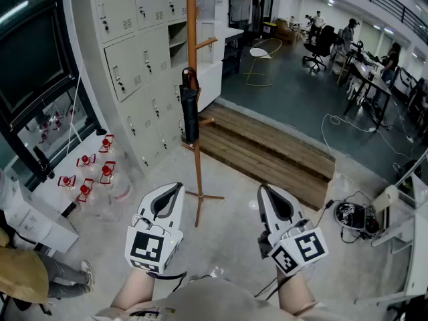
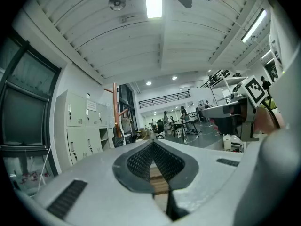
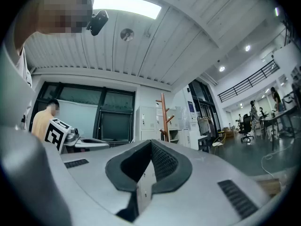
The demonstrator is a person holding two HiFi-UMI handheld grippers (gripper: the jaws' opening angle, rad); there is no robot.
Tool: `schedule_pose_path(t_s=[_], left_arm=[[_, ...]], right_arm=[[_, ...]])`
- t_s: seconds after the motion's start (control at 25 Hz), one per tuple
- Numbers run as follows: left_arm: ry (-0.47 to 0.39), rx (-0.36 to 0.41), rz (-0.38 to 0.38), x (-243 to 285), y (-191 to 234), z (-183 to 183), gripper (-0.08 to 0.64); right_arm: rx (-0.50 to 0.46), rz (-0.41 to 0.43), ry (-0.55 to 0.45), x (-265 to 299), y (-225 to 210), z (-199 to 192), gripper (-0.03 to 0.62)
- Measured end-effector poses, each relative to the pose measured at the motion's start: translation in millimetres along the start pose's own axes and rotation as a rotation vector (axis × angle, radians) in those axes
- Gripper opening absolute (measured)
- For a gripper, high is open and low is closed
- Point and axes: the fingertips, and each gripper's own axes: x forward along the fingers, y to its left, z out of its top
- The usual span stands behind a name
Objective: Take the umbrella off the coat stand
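Umbrella [image 1: 190, 109] hangs on coat stand [image 1: 197, 159], well beyond left gripper [image 1: 177, 187] and right gripper [image 1: 263, 188]; jaws clenched, empty.

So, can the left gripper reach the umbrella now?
Probably not yet: the umbrella hangs on the stand, well ahead of the left gripper. Nothing blocks the way, but its jaws are shut.

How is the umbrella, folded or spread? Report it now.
Folded. The umbrella hangs upright as a slim black bundle against the stand, with no canopy spread.
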Motion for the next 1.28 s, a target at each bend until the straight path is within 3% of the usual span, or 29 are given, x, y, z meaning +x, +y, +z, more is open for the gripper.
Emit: schedule_pose_path(t_s=[0.32,0.56,0.8,1.04,1.28], left_arm=[[0.007,0.000,0.012,5.2,-0.4,1.4,0.006],[-0.008,-0.021,0.017,11.6,-7.1,4.0,0.006],[0.003,-0.016,0.018,24.2,-21.7,4.3,0.006],[0.005,-0.012,0.047,34.0,-35.0,4.4,0.006],[0.021,-0.067,0.005,41.4,-71.2,-7.2,0.006]], right_arm=[[0.031,-0.004,0.000,-1.3,-10.3,-1.8,0.008],[-0.178,-0.066,-0.007,-6.0,-14.0,10.2,0.006],[-0.216,-0.065,-0.014,-11.2,-19.3,13.0,0.008],[-0.156,-0.045,-0.019,-27.3,-42.3,15.5,0.008],[-0.075,-0.005,-0.048,-43.9,-61.6,4.8,0.008]])
